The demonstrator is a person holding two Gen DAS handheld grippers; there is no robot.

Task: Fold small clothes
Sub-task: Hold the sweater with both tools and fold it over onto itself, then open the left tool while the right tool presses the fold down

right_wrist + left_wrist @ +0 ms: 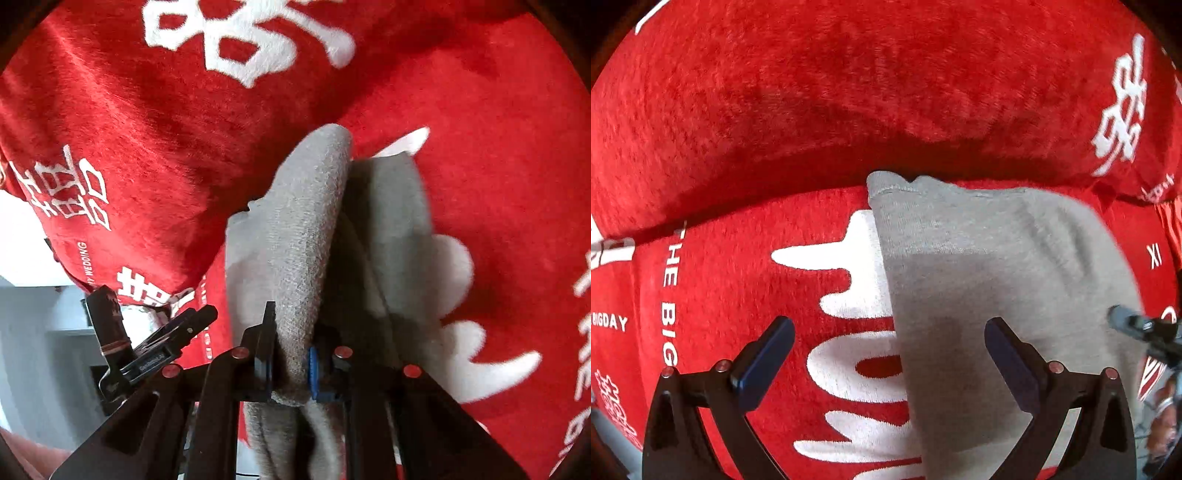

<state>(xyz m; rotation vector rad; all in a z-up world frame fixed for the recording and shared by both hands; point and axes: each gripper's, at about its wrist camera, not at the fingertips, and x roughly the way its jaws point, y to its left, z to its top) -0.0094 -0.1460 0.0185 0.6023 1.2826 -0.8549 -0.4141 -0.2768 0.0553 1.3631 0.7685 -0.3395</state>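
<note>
My right gripper (291, 363) pinches the grey garment (310, 236); my left gripper (890, 347), spread, hovers over its edge. Risk: fabric slipping out, collapsing the fold.

The right tool (290, 363) pinches a grey garment (306, 236) (raised fold) over the red blanket (498, 129).

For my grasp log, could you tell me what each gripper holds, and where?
The right gripper pinches the grey garment at a bunched fold. The left gripper is open, holding nothing.
</note>
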